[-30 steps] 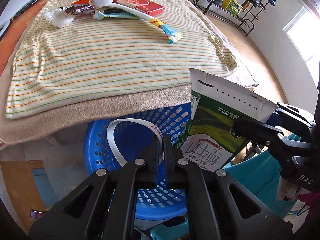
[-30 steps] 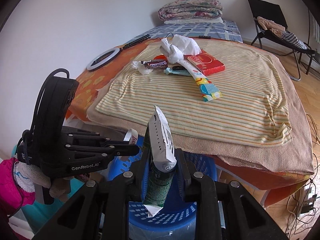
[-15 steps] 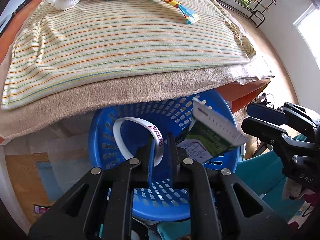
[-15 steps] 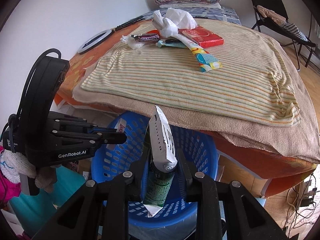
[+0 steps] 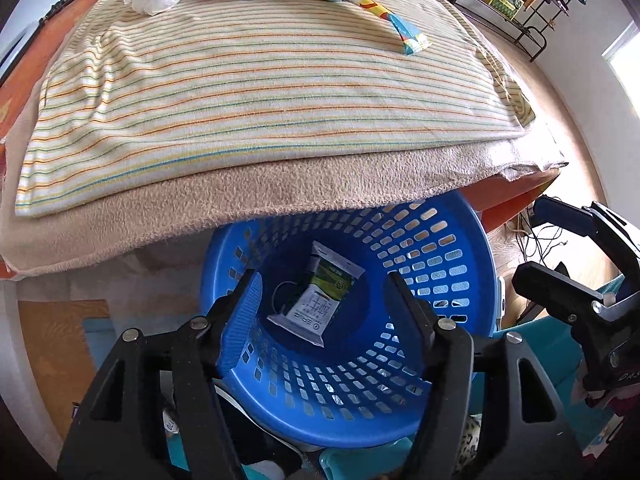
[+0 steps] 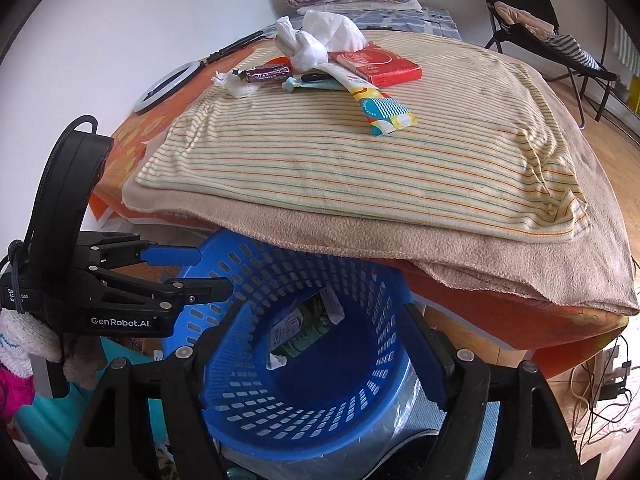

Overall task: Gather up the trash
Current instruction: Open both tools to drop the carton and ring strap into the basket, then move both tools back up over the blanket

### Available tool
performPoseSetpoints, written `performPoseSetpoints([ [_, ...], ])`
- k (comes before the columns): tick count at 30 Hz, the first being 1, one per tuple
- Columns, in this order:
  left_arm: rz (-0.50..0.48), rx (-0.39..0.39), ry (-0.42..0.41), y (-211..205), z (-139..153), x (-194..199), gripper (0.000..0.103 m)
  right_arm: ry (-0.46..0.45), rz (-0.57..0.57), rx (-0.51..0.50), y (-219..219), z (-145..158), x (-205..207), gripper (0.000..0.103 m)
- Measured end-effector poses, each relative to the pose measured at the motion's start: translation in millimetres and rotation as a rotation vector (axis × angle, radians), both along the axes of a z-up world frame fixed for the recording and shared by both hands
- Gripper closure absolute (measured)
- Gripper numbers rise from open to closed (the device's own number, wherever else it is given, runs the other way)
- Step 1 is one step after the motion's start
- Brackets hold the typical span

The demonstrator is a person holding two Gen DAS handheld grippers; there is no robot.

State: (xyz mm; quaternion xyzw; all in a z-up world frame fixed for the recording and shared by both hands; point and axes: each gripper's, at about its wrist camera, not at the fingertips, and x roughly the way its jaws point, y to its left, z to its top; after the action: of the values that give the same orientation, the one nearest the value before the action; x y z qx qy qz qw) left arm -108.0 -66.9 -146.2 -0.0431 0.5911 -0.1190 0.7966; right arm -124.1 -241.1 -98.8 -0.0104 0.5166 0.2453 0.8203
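Both grippers, clamped a second ago on a white strap and a green milk pouch, now hang over the blue basket (image 5: 460, 256) with jaws opening and nothing between them: left gripper (image 5: 320, 312), right gripper (image 6: 324, 336); the green milk pouch (image 5: 320, 300) lies inside the basket. To finish the release well, judge that both should lift straight clear of the rim. Beyond, on the striped cloth (image 6: 360, 160), wait a striped wrapper (image 6: 380, 108), candy bar (image 6: 268, 74), crumpled tissues (image 6: 320, 38) and red box (image 6: 380, 66).

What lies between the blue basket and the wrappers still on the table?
Only bare striped cloth over a beige blanket edge separates the blue basket from the wrappers, clearest in the right wrist view.
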Motion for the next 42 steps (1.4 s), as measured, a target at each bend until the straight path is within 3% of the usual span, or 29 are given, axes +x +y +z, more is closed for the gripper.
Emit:
performPoseSetpoints([
  [14, 0.003, 0.022, -0.098, 7.7, 46.1, 27.3, 0.033, -0.008, -0.042, 0.045, -2.3, 21.1, 23.4, 0.01],
  [27, 0.134, 0.037, -0.231, 77.0, 104.4, 82.3, 0.033, -0.118, -0.054, 0.097, 4.7, 71.3, 87.9, 0.007],
  [38, 0.226, 0.061, -0.278, 131.5, 116.2, 127.4, 0.033, -0.151, -0.112, 0.188, 17.5, 93.8, 159.9, 0.007],
  [42, 0.259, 0.037, -0.266, 150.0, 111.0, 146.1, 0.033, -0.141, -0.145, 0.233, 23.8, 95.4, 189.2, 0.007],
])
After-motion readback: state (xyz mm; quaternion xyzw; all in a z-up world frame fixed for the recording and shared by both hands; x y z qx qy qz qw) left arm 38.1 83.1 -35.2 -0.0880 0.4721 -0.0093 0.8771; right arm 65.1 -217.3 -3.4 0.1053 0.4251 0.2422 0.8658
